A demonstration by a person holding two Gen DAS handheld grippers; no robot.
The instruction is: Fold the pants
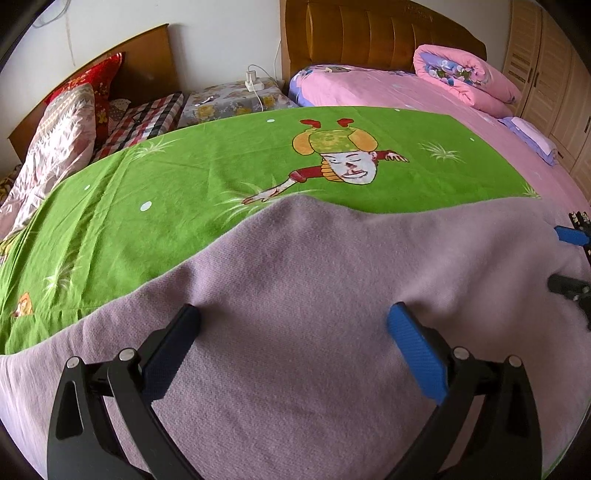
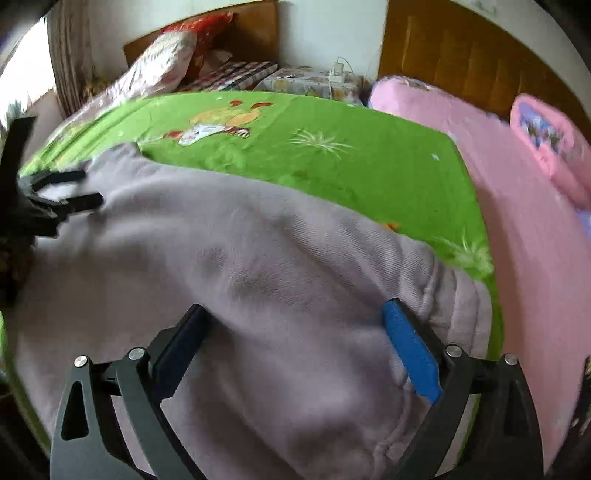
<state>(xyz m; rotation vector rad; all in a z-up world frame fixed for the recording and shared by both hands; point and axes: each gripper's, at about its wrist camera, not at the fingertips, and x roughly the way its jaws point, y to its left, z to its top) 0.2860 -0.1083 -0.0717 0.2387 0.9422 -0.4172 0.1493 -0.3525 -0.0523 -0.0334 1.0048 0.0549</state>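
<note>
The mauve knit pants [image 1: 332, 295] lie spread on a green cartoon-print sheet [image 1: 184, 177]. They also fill the lower right wrist view [image 2: 258, 266], with a gathered waistband or hem at their right end [image 2: 454, 295]. My left gripper [image 1: 293, 317] is open and empty, its fingers just above or resting on the fabric. My right gripper [image 2: 295, 317] is open too, over the cloth near the gathered end. Each gripper shows at the edge of the other's view, the right one [image 1: 570, 258] and the left one [image 2: 74, 188].
The green sheet [image 2: 332, 155] lies on a pink bed [image 1: 388, 92] with a rolled pink quilt [image 1: 465, 74] and a wooden headboard [image 1: 369, 33]. A second bed with pillows [image 1: 74, 110] is on the left. A nightstand with a charger [image 1: 236, 96] stands between. Wardrobes [image 1: 546, 66] line the right.
</note>
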